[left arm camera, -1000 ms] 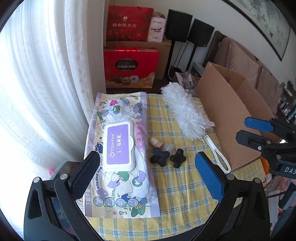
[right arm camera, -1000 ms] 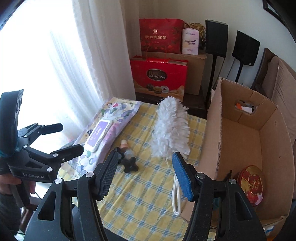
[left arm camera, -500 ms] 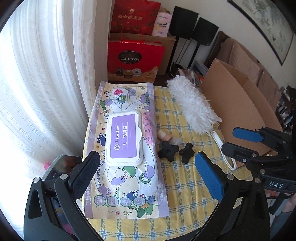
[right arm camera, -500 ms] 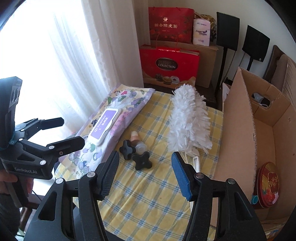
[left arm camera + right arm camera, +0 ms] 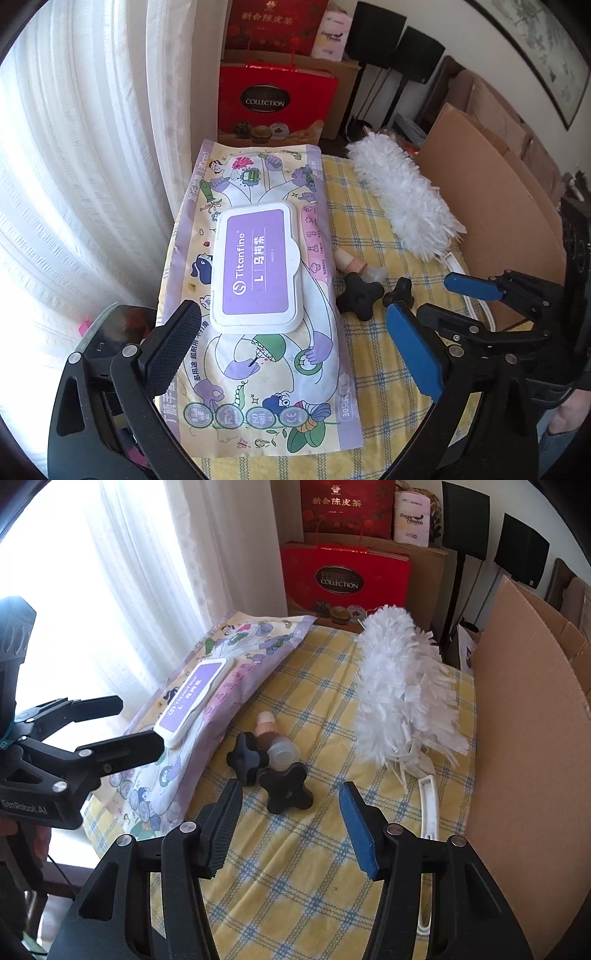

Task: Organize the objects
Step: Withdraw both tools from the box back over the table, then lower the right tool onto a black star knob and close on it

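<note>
Left fingers: left gripper (image 5: pixel 291 339) wide apart, nothing between; it hangs over the near end of the wipes pack (image 5: pixel 258 295).
Right fingers: right gripper (image 5: pixel 286 829) about half spread, nothing between, not quite closing enough to call; it points down at the near knob (image 5: pixel 286 786).
Wipes pack: flat on the checked cloth (image 5: pixel 295 886), by the curtain (image 5: pixel 74 166), purple lid up.
Knobs: two black star knobs; the far knob (image 5: pixel 245 755) sits just beside the pack.
Bottle: small bottle (image 5: pixel 273 738) on its side, touching both knobs.
Duster: white duster (image 5: pixel 399 694) along the cloth, handle toward me, next to the box (image 5: pixel 528 757).
Box: cardboard, standing at the right edge of the cloth.
Behind: red gift bags (image 5: pixel 273 99) by the wall.
</note>
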Motion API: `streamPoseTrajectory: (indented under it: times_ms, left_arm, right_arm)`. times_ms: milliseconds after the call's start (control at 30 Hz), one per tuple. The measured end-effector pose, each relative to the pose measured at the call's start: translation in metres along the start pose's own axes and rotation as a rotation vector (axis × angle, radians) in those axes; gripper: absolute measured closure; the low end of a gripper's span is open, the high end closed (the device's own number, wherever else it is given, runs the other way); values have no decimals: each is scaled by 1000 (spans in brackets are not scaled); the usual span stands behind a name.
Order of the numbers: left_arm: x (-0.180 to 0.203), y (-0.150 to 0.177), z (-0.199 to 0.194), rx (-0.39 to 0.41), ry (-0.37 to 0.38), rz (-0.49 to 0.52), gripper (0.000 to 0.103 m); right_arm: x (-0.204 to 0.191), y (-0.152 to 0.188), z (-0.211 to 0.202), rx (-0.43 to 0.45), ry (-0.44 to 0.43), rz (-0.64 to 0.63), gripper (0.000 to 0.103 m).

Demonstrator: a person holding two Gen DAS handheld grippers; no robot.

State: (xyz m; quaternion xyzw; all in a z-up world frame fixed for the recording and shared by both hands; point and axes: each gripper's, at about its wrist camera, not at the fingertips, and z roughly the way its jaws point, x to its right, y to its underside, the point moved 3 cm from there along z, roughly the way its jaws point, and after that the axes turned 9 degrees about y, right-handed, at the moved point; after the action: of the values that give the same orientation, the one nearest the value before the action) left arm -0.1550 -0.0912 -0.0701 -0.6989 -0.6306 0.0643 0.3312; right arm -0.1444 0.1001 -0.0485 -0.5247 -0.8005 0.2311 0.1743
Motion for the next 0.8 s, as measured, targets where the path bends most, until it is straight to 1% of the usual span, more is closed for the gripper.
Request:
streamPoseTrajectory:
  times_ms: [167,433,533,600,733,800]
  left_arm:
    - [-2,-1,5,-2,7,-3,3]
    - [-3,0,12,-12,15,-4,3]
    - [-3,0,13,-11,16,-5,3]
    - [-3,0,14,-11,18,-6,4]
    - [-2,0,15,-12,21,3,4]
    - [-1,1,16,-12,21,16,4]
  right_arm:
    - [-2,4,12,-1,-6,-2,46]
    - [-11,5,23,7,-4,-44,48]
    - [-13,5,28,18,2,-58,51]
    - [-14,6,32,22,-4,-66,58]
    - [-15,6,38,35,3,-82,66]
    - [-15,6,39,42,-1,-84,67]
